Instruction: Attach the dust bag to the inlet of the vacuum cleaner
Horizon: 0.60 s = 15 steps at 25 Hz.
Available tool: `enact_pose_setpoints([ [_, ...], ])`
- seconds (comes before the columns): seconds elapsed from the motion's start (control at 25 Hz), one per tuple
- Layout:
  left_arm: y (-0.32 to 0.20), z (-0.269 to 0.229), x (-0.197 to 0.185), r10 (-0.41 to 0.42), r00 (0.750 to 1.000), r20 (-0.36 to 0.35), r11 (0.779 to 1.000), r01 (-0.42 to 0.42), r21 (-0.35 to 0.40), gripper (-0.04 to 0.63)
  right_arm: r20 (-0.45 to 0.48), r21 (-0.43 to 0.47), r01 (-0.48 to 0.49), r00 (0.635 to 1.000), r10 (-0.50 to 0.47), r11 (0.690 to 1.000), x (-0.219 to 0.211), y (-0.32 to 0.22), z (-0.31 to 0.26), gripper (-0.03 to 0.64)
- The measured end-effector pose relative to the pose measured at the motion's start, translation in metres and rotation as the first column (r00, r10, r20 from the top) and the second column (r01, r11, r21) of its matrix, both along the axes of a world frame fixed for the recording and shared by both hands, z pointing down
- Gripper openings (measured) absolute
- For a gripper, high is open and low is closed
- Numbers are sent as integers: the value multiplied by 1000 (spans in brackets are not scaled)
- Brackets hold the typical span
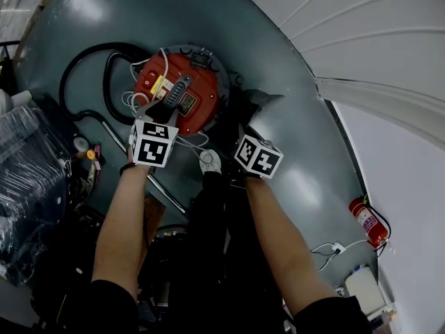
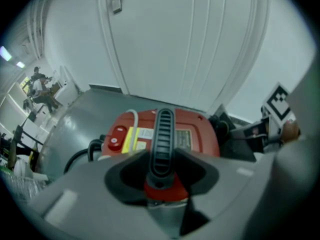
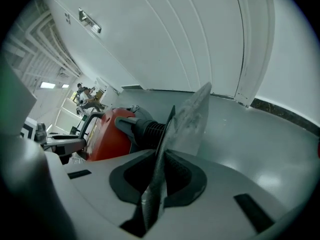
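The red vacuum cleaner stands on the grey floor, and its black handle runs across the top. My left gripper is shut on that handle, seen end-on in the left gripper view with the red body behind it. My right gripper is at the vacuum's right side, shut on the edge of the grey dust bag. The bag stands upright between the jaws. Just behind it is the black ribbed inlet, close to the bag; contact cannot be told.
A black hose loops to the vacuum's left, and a white cord lies by its base. A metal tube and clear plastic bags lie at the left. A red fire extinguisher is at the right, a white wall beyond.
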<state>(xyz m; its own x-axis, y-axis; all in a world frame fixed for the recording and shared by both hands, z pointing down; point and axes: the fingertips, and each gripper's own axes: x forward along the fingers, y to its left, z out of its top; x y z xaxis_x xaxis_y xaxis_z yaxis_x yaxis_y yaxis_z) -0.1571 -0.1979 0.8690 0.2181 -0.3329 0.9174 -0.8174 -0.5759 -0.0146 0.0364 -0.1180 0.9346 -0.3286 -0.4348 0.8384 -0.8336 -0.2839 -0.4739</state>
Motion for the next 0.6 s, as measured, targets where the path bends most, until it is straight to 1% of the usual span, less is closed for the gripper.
enact_pose_setpoints([
  [0.2, 0, 0, 1, 29, 1000, 0, 1000, -29, 0, 156, 67, -41, 2, 998, 0, 999, 0, -3, -3, 28],
  [0.24, -1, 0, 2, 36, 999, 0, 999, -36, -1, 156, 59, -45, 14, 998, -11, 999, -1, -5, -4, 28],
  [0.36, -1, 1, 2, 36, 999, 4, 999, -36, 2, 155, -5, -44, 76, 997, -76, 996, -8, -12, -5, 29],
  [0.48, -3, 1, 3, 30, 1000, 2, 999, -30, 23, 155, -54, -27, 155, 986, -157, 987, -25, -21, -5, 29],
  [0.6, -1, 1, 3, 28, 1000, -1, 1000, -28, 12, 155, -80, -37, 191, 978, -193, 981, -35, -27, -4, 32],
])
